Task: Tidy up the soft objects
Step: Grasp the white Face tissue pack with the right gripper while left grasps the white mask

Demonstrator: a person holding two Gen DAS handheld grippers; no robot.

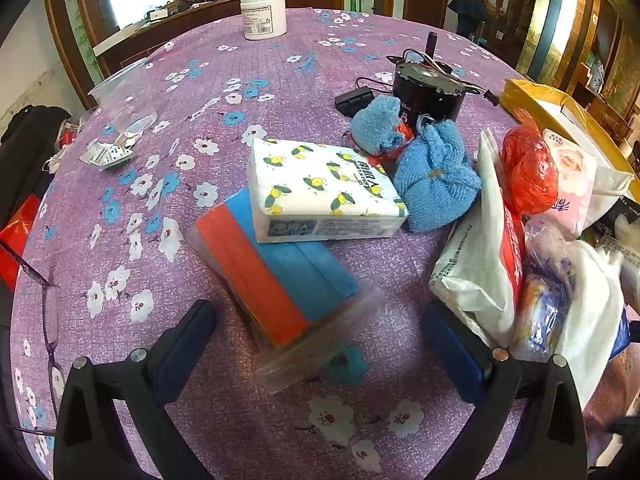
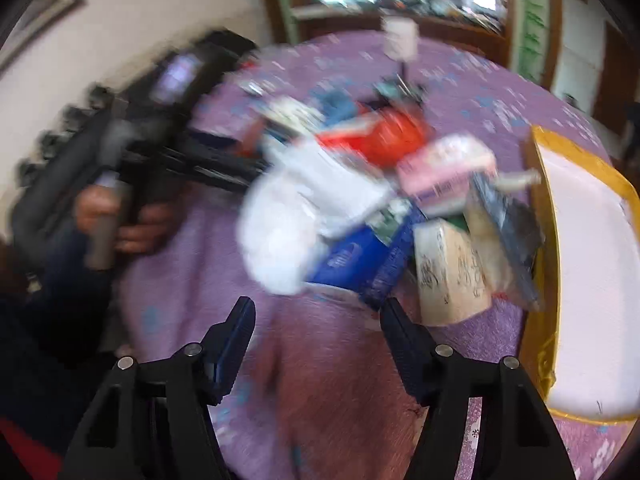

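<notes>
In the left wrist view a clear pack of orange and blue cloths (image 1: 276,276) lies on the purple flowered tablecloth (image 1: 200,80), just ahead of my open, empty left gripper (image 1: 320,316). A lemon-print tissue pack (image 1: 320,188) lies partly on it. Two blue knitted pieces (image 1: 436,180) sit behind, and a heap of plastic bags (image 1: 512,248) lies to the right. In the blurred right wrist view my right gripper (image 2: 318,316) is open and empty, short of the heap of bags and tissue packs (image 2: 360,208). The left gripper (image 2: 160,132) shows there at the left.
A gold-rimmed box with a white inside (image 2: 592,280) stands at the right. A black motor with wires (image 1: 428,92), a white jar (image 1: 263,14), a clear cup (image 1: 124,96) and glasses (image 1: 48,312) are on the table.
</notes>
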